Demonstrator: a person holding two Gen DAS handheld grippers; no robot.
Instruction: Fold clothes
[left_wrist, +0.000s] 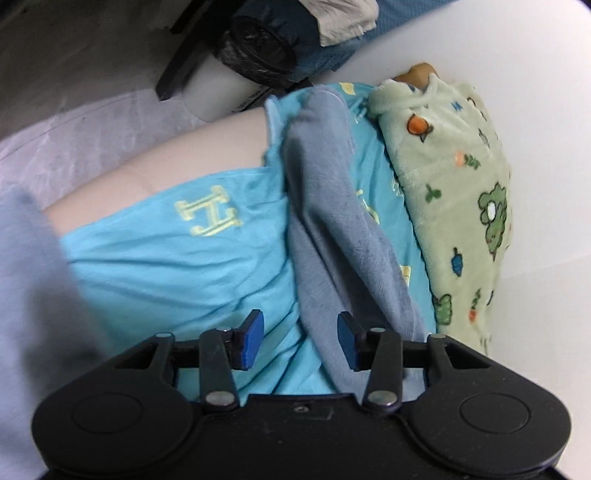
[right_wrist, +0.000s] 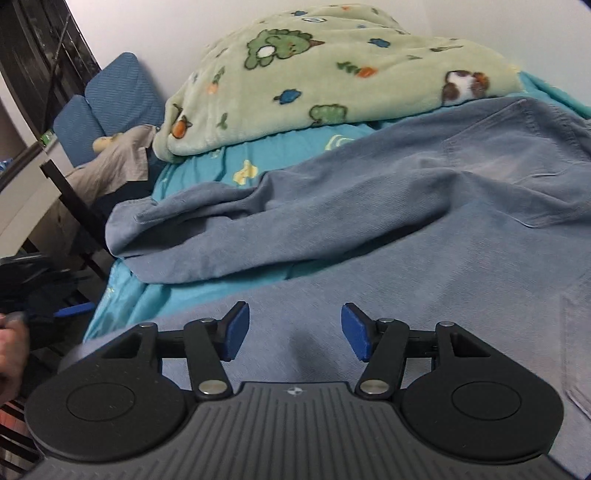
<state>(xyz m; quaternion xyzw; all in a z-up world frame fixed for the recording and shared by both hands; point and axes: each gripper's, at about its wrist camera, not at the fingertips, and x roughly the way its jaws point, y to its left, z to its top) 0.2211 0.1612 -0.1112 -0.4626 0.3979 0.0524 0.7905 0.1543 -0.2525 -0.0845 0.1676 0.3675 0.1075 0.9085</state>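
Nearest in the left wrist view, the left gripper (left_wrist: 301, 341) hangs with its blue pads (left_wrist: 252, 339) apart and nothing pinched between them; a sleeve of the blue-grey shirt (left_wrist: 325, 221) runs up from just behind the gap, across the turquoise sheet (left_wrist: 166, 258). Beyond the sleeve lies a green fleece blanket (left_wrist: 458, 206) printed with animals, bunched against the white wall (left_wrist: 498, 48). From the right wrist view, the right gripper (right_wrist: 295, 330) also stands open and empty, low over the shirt (right_wrist: 369, 221), which lies spread and rumpled on the sheet (right_wrist: 295, 147), a chest pocket showing farther right. Behind it sits the blanket (right_wrist: 314, 74), and farther left a blue cushion (right_wrist: 107, 99).
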